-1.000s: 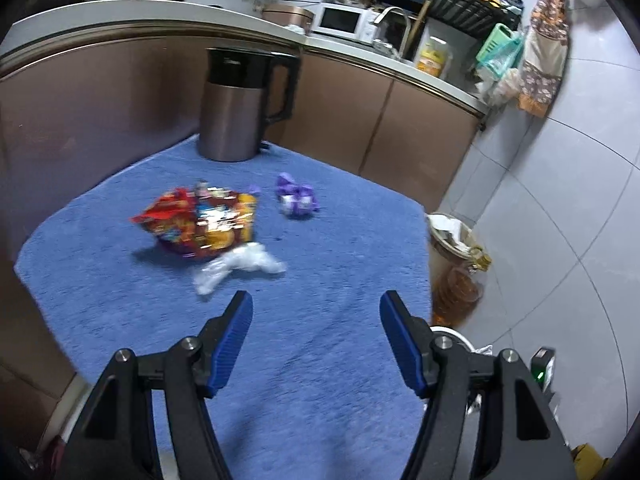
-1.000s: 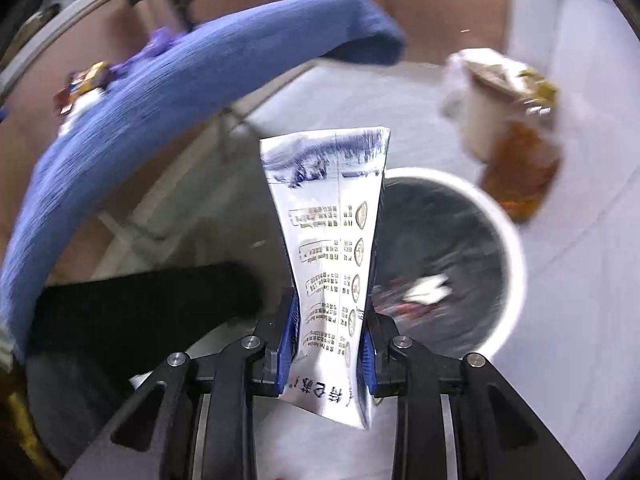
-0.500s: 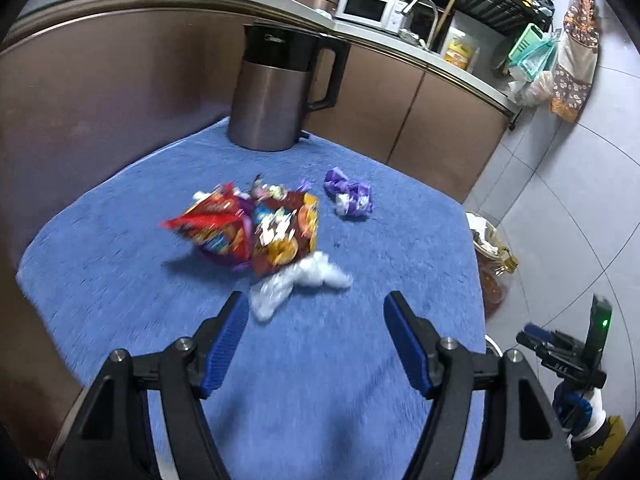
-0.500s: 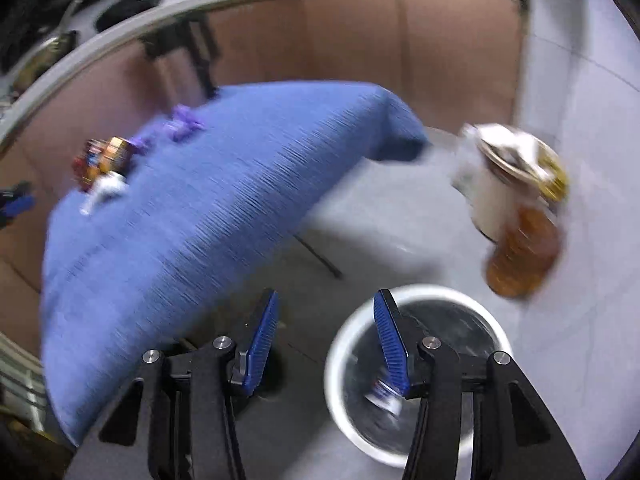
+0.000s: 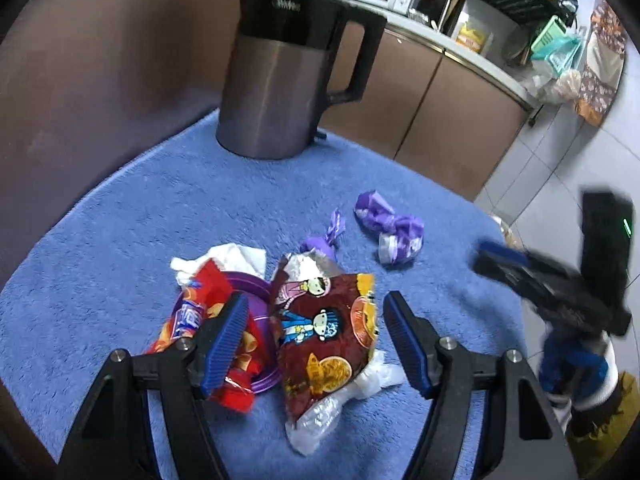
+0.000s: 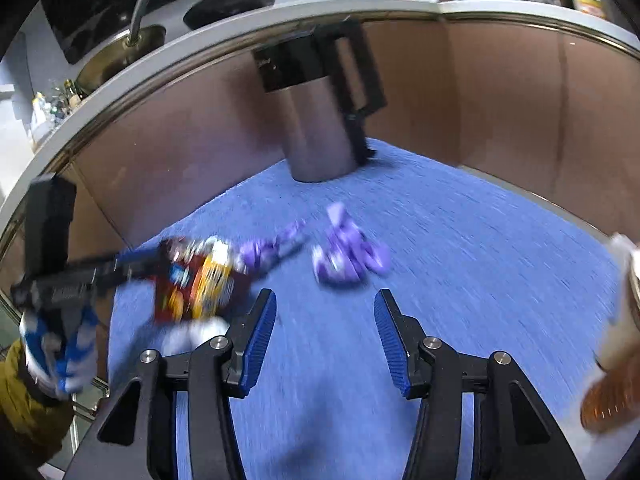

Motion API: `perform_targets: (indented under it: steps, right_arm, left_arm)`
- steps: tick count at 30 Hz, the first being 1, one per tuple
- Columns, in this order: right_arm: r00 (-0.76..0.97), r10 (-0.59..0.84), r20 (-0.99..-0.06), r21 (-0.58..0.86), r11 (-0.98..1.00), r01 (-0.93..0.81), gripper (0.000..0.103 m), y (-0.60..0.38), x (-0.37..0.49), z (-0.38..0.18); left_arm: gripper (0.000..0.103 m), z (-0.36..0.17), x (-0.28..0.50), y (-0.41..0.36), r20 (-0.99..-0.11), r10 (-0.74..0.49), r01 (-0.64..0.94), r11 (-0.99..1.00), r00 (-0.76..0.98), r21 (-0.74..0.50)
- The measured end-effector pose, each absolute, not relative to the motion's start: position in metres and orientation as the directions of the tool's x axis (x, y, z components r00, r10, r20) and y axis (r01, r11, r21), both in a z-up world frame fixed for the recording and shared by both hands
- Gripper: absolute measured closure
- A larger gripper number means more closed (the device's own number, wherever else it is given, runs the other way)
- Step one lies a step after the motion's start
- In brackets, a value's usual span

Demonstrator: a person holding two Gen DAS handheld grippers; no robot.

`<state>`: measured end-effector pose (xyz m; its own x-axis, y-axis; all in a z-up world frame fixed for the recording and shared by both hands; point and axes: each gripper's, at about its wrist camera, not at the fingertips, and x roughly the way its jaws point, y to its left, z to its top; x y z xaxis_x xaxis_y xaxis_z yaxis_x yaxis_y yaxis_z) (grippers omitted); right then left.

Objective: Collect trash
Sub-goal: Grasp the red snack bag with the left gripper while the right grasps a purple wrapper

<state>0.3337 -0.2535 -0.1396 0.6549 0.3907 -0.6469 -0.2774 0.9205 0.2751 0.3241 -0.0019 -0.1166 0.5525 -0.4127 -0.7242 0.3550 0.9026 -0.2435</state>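
Left gripper (image 5: 314,336) hangs over the trash pile on the blue cloth (image 5: 120,220), jaws wide apart around the dark red snack bag (image 5: 324,340) without pressing it; a red wrapper (image 5: 196,316) and purple plate (image 5: 256,308) lie beside it. Right gripper (image 6: 324,336) – its jaws have just been opening, nothing between them – points at the crumpled purple wrapper (image 6: 348,256); a steel kettle (image 5: 276,88) stands behind.
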Motion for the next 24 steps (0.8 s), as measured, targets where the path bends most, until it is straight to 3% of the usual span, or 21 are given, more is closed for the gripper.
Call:
perform_targets:
  steps: [3, 8, 9, 11, 17, 24]
  right_arm:
    - [0.634, 0.374, -0.677, 0.255, 0.927, -0.274, 0.049, -0.233, 0.374, -0.154]
    - [0.601, 0.325, -0.731, 0.235, 0.946, -0.225, 0.048, -0.224, 0.411, -0.179]
    - [0.592, 0.318, -0.740, 0.235, 0.948, -0.216, 0.050, -0.224, 0.414, -0.185]
    - [0.581, 0.323, -0.747, 0.245, 0.946, -0.210, 0.064, -0.226, 0.415, -0.191]
    - [0.598, 0.332, -0.729, 0.255, 0.943, -0.213, 0.076, -0.229, 0.402, -0.187]
    - [0.661, 0.361, -0.658, 0.300, 0.930, -0.210, 0.076, -0.245, 0.352, -0.154]
  left_arm:
    - [0.037, -0.122, 0.330, -0.011, -0.734, -0.397, 0.373, 0.904, 0.551, -0.210]
    - [0.075, -0.138, 0.339, -0.020, -0.768, -0.397, 0.392, 0.896, 0.502, -0.207]
    - [0.078, -0.141, 0.339, -0.022, -0.770, -0.399, 0.395, 0.895, 0.497, -0.209]
    - [0.092, -0.144, 0.338, -0.025, -0.769, -0.393, 0.402, 0.895, 0.504, -0.194]
    - [0.098, -0.126, 0.319, -0.031, -0.732, -0.397, 0.434, 0.888, 0.554, -0.153]
    - [0.098, -0.083, 0.289, -0.038, -0.683, -0.390, 0.455, 0.885, 0.618, -0.094]
